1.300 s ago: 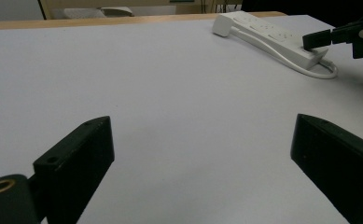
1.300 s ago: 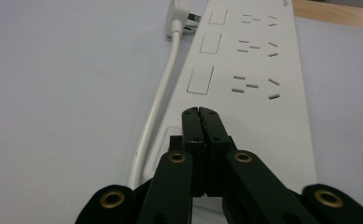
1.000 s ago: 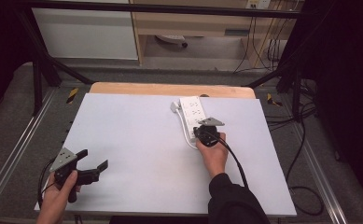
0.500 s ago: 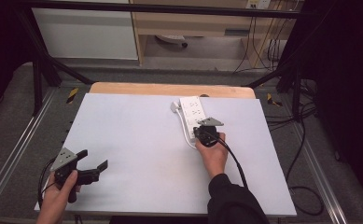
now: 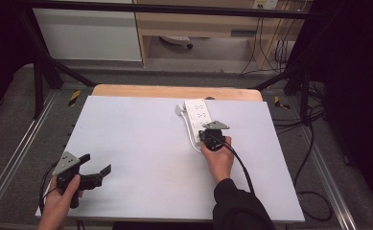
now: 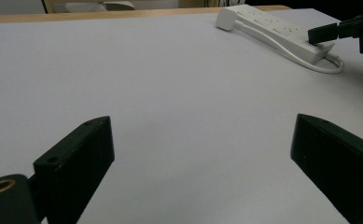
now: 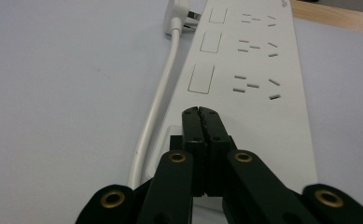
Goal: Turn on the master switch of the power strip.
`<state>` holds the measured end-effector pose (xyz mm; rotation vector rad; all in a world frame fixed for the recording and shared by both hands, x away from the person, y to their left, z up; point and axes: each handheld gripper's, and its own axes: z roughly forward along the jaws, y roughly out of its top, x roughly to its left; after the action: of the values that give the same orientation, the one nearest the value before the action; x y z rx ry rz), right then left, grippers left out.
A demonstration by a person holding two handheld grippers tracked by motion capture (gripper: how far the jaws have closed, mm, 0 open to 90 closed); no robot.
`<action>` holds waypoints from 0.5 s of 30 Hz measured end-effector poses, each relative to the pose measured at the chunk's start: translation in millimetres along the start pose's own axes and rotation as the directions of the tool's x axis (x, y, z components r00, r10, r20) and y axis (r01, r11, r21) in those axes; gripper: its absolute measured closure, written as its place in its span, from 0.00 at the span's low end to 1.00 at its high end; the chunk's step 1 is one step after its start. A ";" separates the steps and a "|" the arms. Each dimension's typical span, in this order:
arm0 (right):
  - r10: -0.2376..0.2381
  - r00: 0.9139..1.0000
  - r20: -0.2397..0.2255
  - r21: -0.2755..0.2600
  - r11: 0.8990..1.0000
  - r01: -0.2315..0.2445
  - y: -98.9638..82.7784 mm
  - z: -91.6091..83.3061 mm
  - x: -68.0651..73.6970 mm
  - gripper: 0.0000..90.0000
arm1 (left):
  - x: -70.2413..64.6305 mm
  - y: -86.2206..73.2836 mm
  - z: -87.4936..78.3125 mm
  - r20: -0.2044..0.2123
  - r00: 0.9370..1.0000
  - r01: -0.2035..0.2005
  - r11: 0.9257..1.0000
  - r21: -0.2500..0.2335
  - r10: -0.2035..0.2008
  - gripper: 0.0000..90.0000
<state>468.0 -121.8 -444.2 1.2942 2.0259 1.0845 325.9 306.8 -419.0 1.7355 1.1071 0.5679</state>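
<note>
Nothing is seen changed since the earlier frames: the left gripper [image 5: 95, 173] is kept wide open and empty at lower left. At centre-right the power strip [image 5: 199, 117] lies unmoved, with the right gripper [image 5: 212, 134] shut, empty, tips on its near end. A switch press is judged underway, not finished.

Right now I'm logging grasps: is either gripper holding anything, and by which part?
Nothing is held. The right gripper is shut empty, tips over the white power strip; the left gripper is open.

No legible text; tiny print on power strip [image 7: 258, 70] unreadable.
</note>
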 end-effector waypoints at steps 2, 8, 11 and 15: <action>-0.003 1.000 0.001 0.003 1.000 0.003 -0.3 0.5 0.2 1.00 | 0.0 0.0 0.1 0.000 1.000 -0.001 1.000 0.000 0.001 0.07; 0.001 1.000 -0.003 0.001 1.000 -0.001 -0.4 0.4 -0.5 1.00 | 0.0 -0.1 0.1 -0.001 1.000 -0.003 1.000 0.002 0.003 0.07; 0.001 1.000 -0.002 0.003 1.000 -0.001 -0.2 0.5 -0.4 1.00 | 0.0 -0.1 0.1 0.000 1.000 -0.002 1.000 0.002 0.002 0.07; 0.000 1.000 -0.002 0.003 1.000 0.000 -0.3 0.5 -0.2 1.00 | -0.1 0.0 0.9 0.003 1.000 -0.002 1.000 0.004 0.002 0.07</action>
<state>468.3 -121.9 -444.7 1.2945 2.0292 1.0834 326.6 306.3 -419.4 1.7407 1.1051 0.5648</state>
